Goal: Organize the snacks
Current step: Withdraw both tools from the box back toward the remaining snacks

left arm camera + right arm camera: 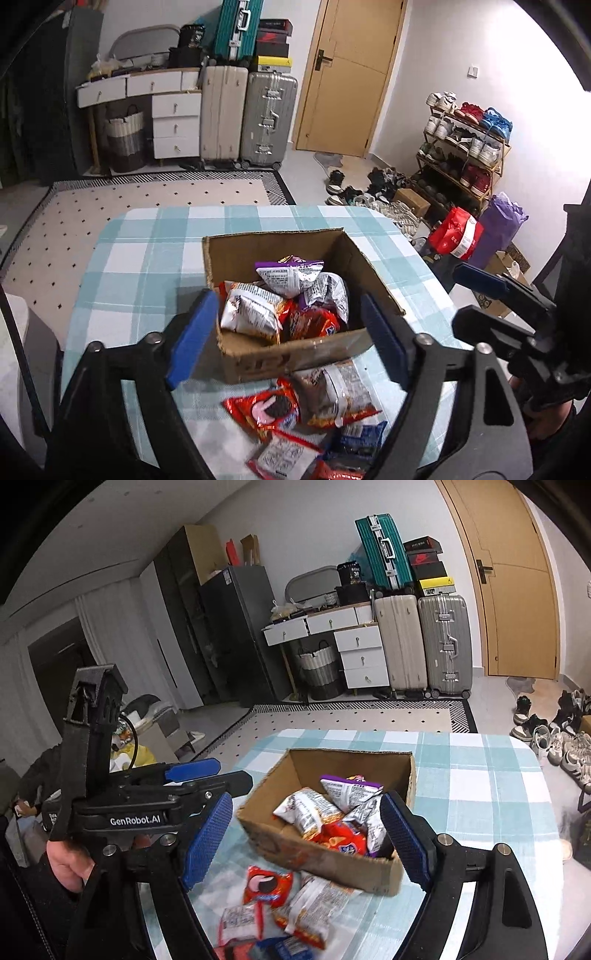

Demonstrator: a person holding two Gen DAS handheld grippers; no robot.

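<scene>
Both grippers, left (288,336) and right (310,842), spread and empty above box (314,356); loose packets (325,402) near it probably go in next.

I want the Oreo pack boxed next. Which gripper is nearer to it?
Left, probably. The Oreo pack lies between the left gripper's fingers in its view, just below them; the right gripper hangs off to its right.

Open box (295,354) sits mid-surface (147,266), its top unobstructed above heaped packets (258,314); loose packets (295,406) crowd the near edge, while bare checked cloth lies left, right and beyond.
</scene>
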